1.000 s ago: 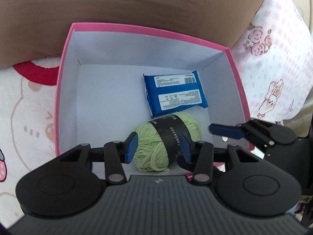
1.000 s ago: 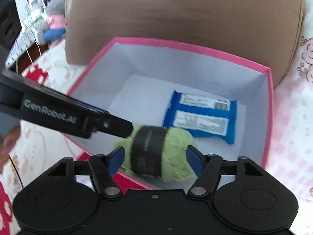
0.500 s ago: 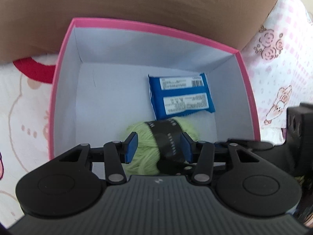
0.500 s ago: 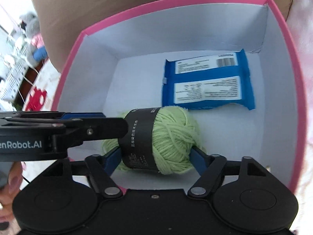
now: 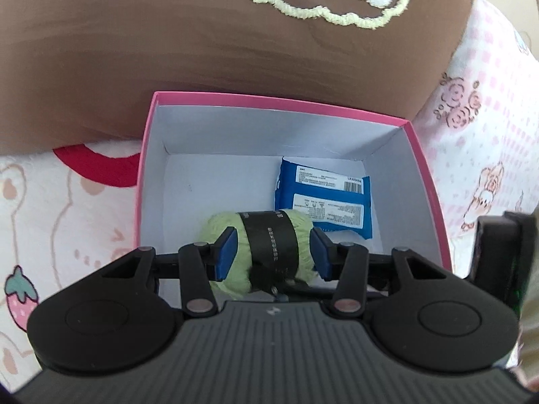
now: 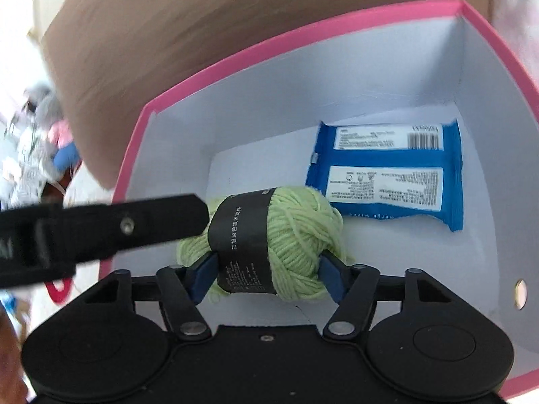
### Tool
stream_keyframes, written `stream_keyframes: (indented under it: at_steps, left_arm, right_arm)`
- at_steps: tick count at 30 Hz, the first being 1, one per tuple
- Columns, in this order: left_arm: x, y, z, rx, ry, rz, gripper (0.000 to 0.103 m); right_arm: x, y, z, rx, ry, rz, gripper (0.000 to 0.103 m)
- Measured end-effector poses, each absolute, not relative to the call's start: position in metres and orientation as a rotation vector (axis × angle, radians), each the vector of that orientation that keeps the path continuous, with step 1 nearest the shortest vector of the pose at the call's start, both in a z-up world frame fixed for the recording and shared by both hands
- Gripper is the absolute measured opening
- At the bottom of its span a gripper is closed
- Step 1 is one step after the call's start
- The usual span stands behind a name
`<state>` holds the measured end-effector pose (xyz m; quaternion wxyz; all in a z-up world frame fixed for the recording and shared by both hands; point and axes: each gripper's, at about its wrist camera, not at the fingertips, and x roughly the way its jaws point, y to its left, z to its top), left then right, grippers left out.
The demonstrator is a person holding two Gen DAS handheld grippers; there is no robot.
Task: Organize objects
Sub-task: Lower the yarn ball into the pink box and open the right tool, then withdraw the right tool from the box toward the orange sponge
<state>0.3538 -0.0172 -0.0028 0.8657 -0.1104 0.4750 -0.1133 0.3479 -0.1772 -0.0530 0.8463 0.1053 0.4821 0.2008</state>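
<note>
Right wrist view: your right tool (image 6: 266, 271) pinched the yarn (image 6: 286, 245); the left tool (image 5: 272, 258), part-open, straddled it and risked snagging.

The box (image 5: 145, 181) sits on a bed sheet (image 5: 60, 208), with a big cushion (image 5: 168, 43) standing right behind its far wall. Inside the box, a packet of wipes (image 6: 387, 175) lies flat on the floor toward the far right corner. The ball of yarn (image 6: 289, 242) is in front of the packet and to its left (their edges look to be touching or nearly so), close to the near wall. In the right wrist view, the left tool (image 6: 101, 225) reaches in from the left to the yarn's left end, while the right tool (image 6: 266, 276) straddles the yarn from the near side.
</note>
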Motion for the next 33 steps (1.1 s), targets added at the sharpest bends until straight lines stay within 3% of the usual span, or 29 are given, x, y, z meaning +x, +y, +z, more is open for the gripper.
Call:
stream_keyframes:
  at_steps: [25, 30, 33]
  left_arm:
    - [0.271, 0.003, 0.053, -0.215, 1.019, -0.227, 0.051]
    - [0.252, 0.005, 0.068, -0.205, 1.014, -0.221, 0.055]
    - [0.242, 0.006, 0.076, -0.205, 1.012, -0.221, 0.062]
  right_arm:
    - [0.250, -0.209, 0.061, -0.084, 0.817, 0.517, 0.075]
    - [0.230, -0.210, 0.076, -0.091, 0.786, 0.498, 0.089]
    - [0.222, -0.211, 0.081, -0.090, 0.795, 0.494, 0.091]
